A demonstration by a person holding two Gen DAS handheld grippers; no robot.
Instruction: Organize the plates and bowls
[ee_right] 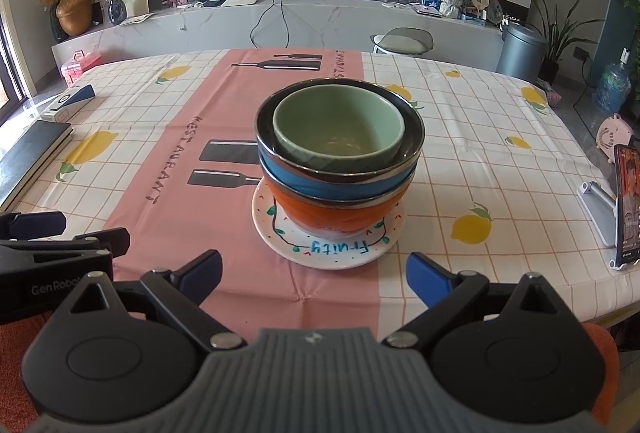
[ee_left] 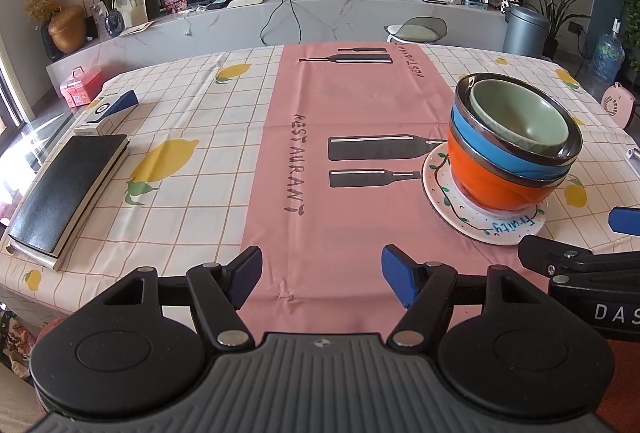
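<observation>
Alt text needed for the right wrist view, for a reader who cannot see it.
A green bowl sits nested in a blue bowl and an orange bowl, stacked on a white "Fruity" plate on a lemon-print tablecloth. The right gripper is open and empty before it, the left gripper at left.

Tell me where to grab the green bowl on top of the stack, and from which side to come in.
Grip the green bowl by its near rim wall, one finger inside and one outside, coming down from above with the right gripper, which is open and faces it. It sits nested inside the blue bowl, so its lower sides are hidden; only the raised rim is free. It rests slightly tilted, so lift gently.
</observation>
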